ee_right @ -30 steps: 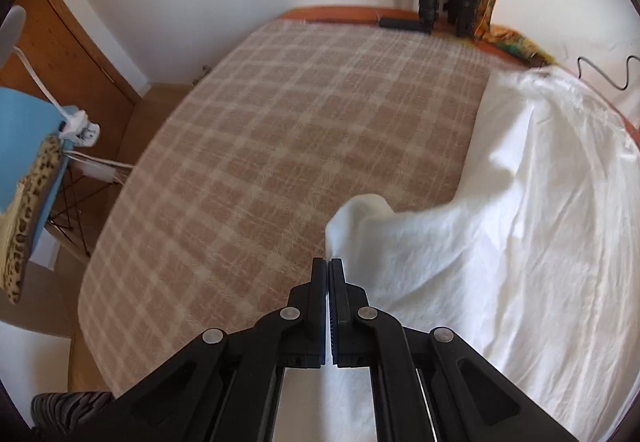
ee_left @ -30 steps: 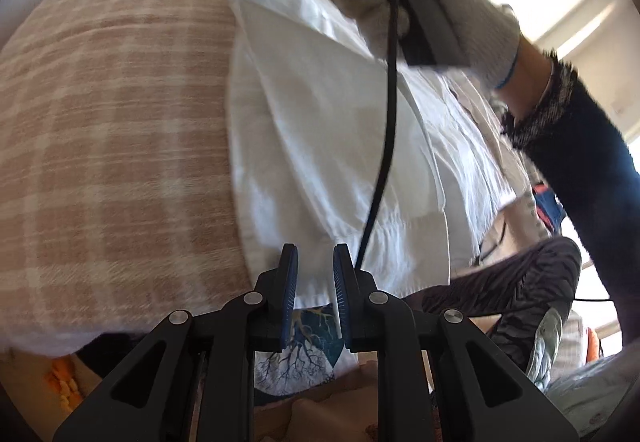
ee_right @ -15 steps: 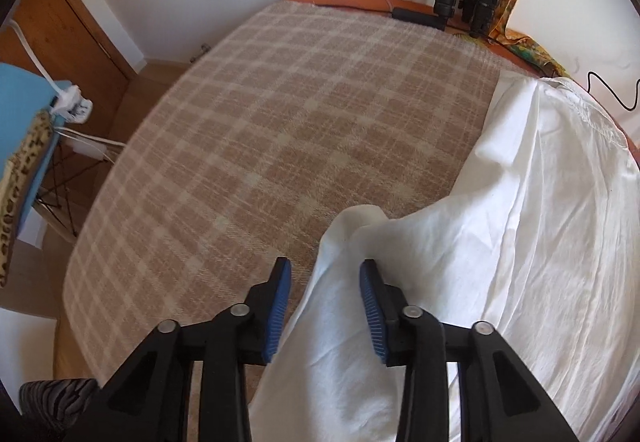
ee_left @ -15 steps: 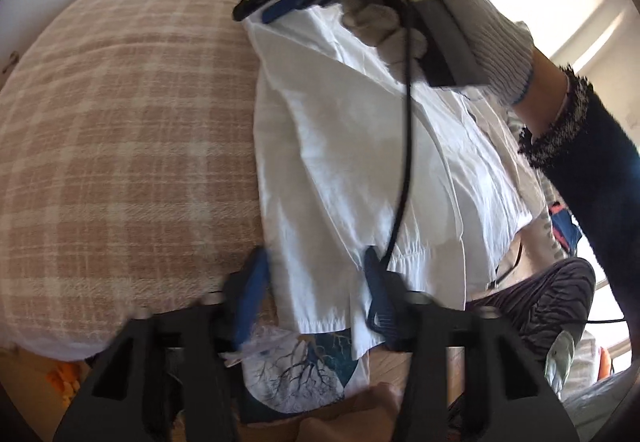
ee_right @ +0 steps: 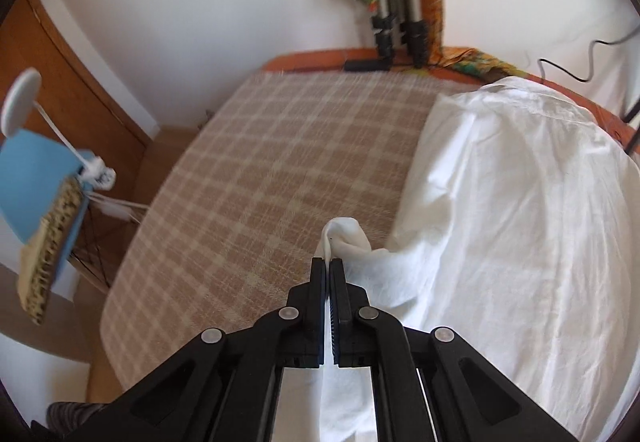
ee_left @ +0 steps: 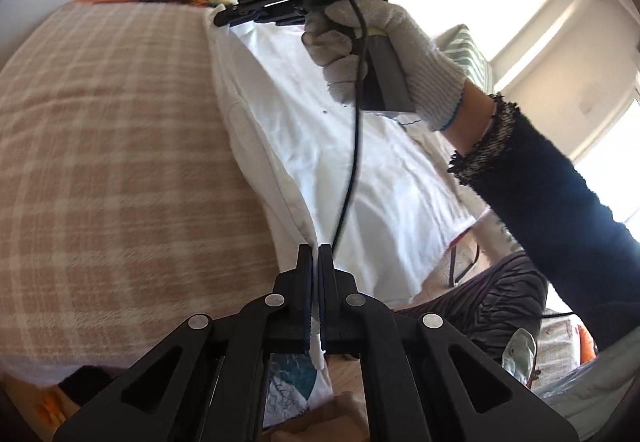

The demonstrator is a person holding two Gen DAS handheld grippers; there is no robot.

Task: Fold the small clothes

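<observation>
The plaid blanket [ee_left: 112, 146] covers the bed and serves as landmark. Along its right side lies the white garment [ee_left: 360, 178], spread mostly flat. The left claw [ee_left: 315, 254] is clamped narrow on the garment's near edge, a strip of white cloth showing between its fingers, right at the blanket's border. The right claw [ee_right: 328, 266], held by a gloved hand [ee_left: 384, 54], pinches a bunched corner of the garment [ee_right: 512, 226] lifted just above the blanket [ee_right: 256, 178]. A black cable [ee_left: 354, 146] hangs across the garment
</observation>
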